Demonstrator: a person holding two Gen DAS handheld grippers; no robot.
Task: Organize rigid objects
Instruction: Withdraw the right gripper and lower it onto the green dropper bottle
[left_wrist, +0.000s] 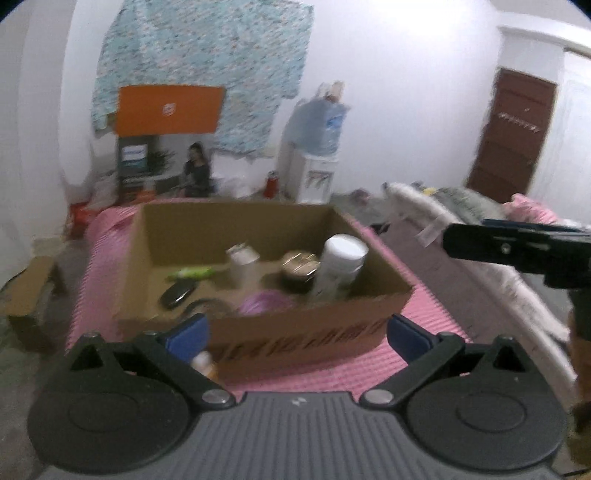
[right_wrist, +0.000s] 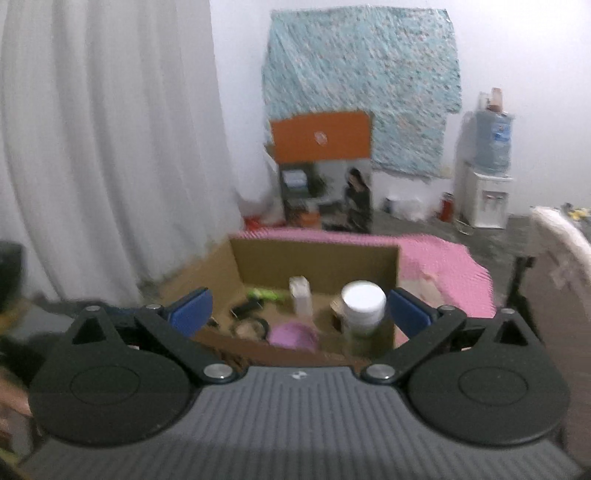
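An open cardboard box (left_wrist: 177, 236) (right_wrist: 258, 258) stands on a pink mat (left_wrist: 424, 306) (right_wrist: 443, 258). Inside it are a white-capped bottle (left_wrist: 341, 266) (right_wrist: 362, 306), a small white container (left_wrist: 242, 264) (right_wrist: 300, 293), a dark jar with a gold lid (left_wrist: 298, 271), a green item (left_wrist: 192, 273) (right_wrist: 264, 293), a black item (left_wrist: 176, 295), and a purple round thing (left_wrist: 264, 302) (right_wrist: 291, 334). My left gripper (left_wrist: 297, 334) stands open and empty in front of the box's near wall. My right gripper (right_wrist: 300, 312) is open and empty too, just short of the box.
A small orange-and-white bottle (left_wrist: 205, 363) lies on the mat by my left blue finger. A second cardboard box (left_wrist: 26, 291) sits on the floor at left. A water dispenser (left_wrist: 317, 177) (right_wrist: 484, 199), printed carton (right_wrist: 325, 195), curtain (right_wrist: 103, 147) and bedding (left_wrist: 480, 266) surround the mat.
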